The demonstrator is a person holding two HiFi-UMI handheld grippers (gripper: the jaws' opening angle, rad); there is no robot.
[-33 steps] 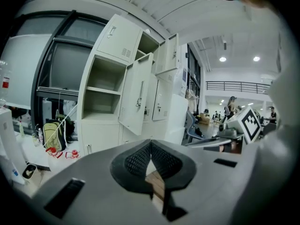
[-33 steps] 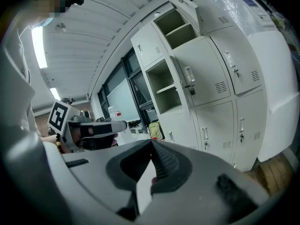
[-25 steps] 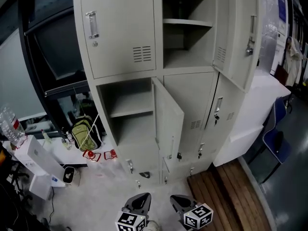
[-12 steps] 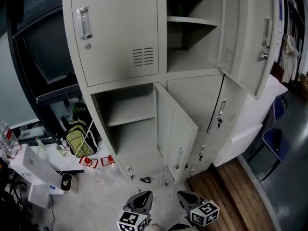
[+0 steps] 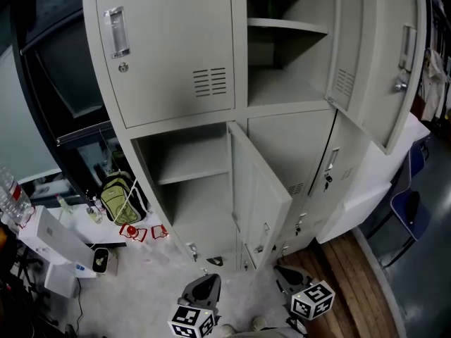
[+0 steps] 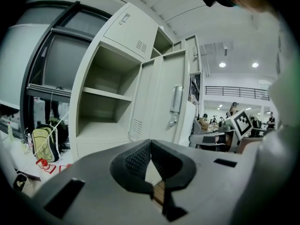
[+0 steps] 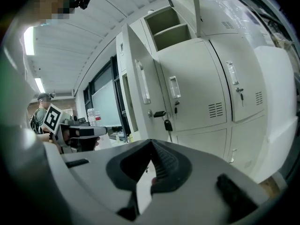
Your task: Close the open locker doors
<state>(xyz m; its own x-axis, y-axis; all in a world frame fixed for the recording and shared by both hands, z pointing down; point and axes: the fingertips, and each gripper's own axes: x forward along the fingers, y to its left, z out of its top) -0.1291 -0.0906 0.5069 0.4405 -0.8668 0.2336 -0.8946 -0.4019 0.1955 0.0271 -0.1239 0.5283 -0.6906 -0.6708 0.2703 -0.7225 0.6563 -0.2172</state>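
Lockers (image 5: 176,55) of grey metal have 2 doors (image 5: 261,196) (image 5: 373,48) open.

No legible words, numbers or brands, only black-and-white square markers on the left cube (image 5: 192,322), right cube (image 5: 312,300)

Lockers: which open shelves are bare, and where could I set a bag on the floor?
Both open compartments look bare: the upper right shelf and the middle left shelf. The floor before the lockers is free; beside it, a backpack and white boxes crowd in.
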